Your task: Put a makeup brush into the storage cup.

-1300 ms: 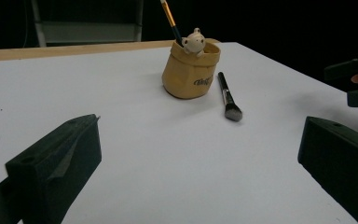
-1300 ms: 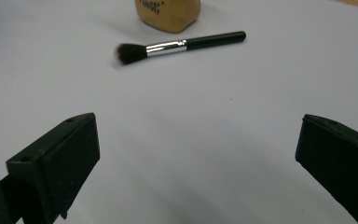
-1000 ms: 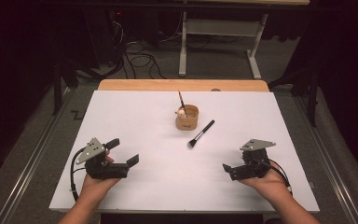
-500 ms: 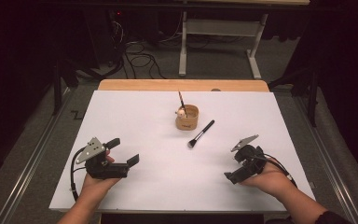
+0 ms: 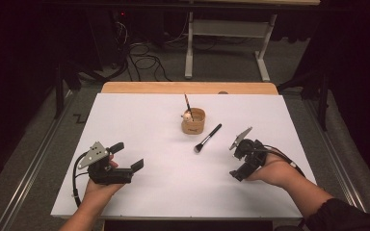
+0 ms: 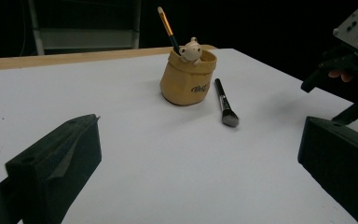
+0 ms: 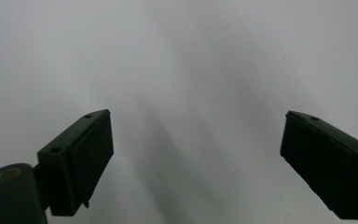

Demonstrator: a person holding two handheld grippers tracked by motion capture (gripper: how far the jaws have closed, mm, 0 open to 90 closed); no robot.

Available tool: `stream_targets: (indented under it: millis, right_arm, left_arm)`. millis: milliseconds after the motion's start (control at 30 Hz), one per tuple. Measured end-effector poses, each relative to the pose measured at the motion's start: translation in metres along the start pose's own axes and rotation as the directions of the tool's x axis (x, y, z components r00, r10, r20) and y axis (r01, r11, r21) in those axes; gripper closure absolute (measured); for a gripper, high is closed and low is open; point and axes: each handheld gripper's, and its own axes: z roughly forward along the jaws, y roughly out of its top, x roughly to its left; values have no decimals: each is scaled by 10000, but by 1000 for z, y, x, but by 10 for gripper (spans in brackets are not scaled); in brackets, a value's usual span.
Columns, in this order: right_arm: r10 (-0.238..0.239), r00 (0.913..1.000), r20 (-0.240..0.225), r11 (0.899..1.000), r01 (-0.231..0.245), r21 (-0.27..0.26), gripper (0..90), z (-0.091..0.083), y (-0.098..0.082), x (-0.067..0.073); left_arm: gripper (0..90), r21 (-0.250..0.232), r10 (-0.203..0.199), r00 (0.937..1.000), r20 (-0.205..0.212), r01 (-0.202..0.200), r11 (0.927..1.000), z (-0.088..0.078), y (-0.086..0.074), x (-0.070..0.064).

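Your right gripper (image 5: pixel 239 161), jaws apart and empty though just narrowing, hovered near the makeup brush (image 5: pixel 207 138), to its right.

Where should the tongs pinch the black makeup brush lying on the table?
Probably mid-handle on the makeup brush. It lies flat on the white table, bristles toward the person, its thin straight handle slanting up toward the yellow pouch-shaped holder. Coming from above, jaws across the handle, looks best. The right tongs, open and empty, are nearest; keep clear of the holder.
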Motion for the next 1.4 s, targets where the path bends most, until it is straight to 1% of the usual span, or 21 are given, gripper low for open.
stream_targets:
  millis: [33,100,200,300,333,400,433,533,633,667,800,900,933,1000,1033,1067,1100,1200,1300,1333,1400]
  right_arm:
    - [-145,9999,79,9998,146,-115,110,-1,4,-2]
    - [-193,9998,-95,9992,189,-338,110,0,9,-7]
    - [-432,9991,-1,9978,431,-495,143,5,20,-14]
    - [-502,9987,57,9957,505,-771,164,12,32,-22]
    - [-538,9985,75,9955,542,-775,171,14,35,-23]
    - [-723,9973,148,9921,734,-1015,187,19,43,-29]
    - [-640,9979,43,9913,640,-1154,191,21,46,-31]
    - [-675,9977,67,9888,678,-1331,212,26,56,-38]
    - [-820,9965,166,9833,836,-1618,229,31,65,-45]
    - [-803,9967,114,9843,811,-1566,229,33,68,-47]
    - [-1122,9936,142,9796,1130,-1661,229,44,80,-54]
    - [-1309,9913,115,9788,1310,-1571,229,53,87,-59]
    - [-1264,9920,61,9805,1259,-1508,229,55,89,-59]
    - [-1463,9892,91,9786,1461,-1449,229,60,90,-62]
    - [-1422,9898,113,9792,1423,-1447,229,61,91,-63]
    - [-1356,9908,17,9804,1344,-1443,229,63,92,-64]
    - [-1516,9884,67,9769,1508,-1514,229,64,92,-65]
    - [-1457,9893,-49,9785,1434,-1483,229,67,92,-66]
    - [-1644,9863,-107,9759,1611,-1474,229,70,92,-68]
    - [-1608,9868,-182,9769,1565,-1453,230,70,91,-67]
    - [-1715,9850,-174,9732,1666,-1584,232,70,91,-68]
  left_arm:
    - [1,-1,-4,10000,-3,4,10000,0,0,0]
    - [1,4,-3,10000,-6,3,10000,0,0,0]
    - [1,2,-2,10000,-21,2,10000,0,0,0]
    - [2,5,-1,10000,-30,1,10000,0,0,1]
    - [1,6,-16,10000,-35,16,10000,0,0,1]
    - [2,-8,-21,10000,-48,21,10000,0,0,1]
    - [1,-11,-27,10000,-46,27,10000,-1,0,1]
    - [1,6,-36,10000,-66,36,10000,-1,0,2]
    - [1,20,-50,10000,-74,51,10000,-1,0,3]
    - [2,17,-54,10000,-80,54,10000,-1,0,3]
    - [2,-17,-91,9999,-108,91,10000,-1,0,4]
    - [1,-13,-111,9999,-122,110,9999,-2,-1,5]
    - [2,-9,-107,9999,-126,106,9999,-2,-1,5]
    - [2,-22,-131,9998,-137,131,9999,-2,-1,5]
    - [1,-23,-153,9998,-140,153,9999,-3,-1,6]
    - [1,-26,-165,9998,-133,165,9999,-3,-1,6]
    - [1,-18,-181,9997,-132,181,9998,-3,-1,6]
    - [1,-37,-241,9996,-142,240,9997,-3,-1,7]
    - [1,-29,-258,9996,-142,258,9997,-3,-1,7]
    - [2,-1,-251,9996,-143,251,9997,-4,-1,7]
    - [2,11,-262,9996,-142,262,9997,-3,-1,7]
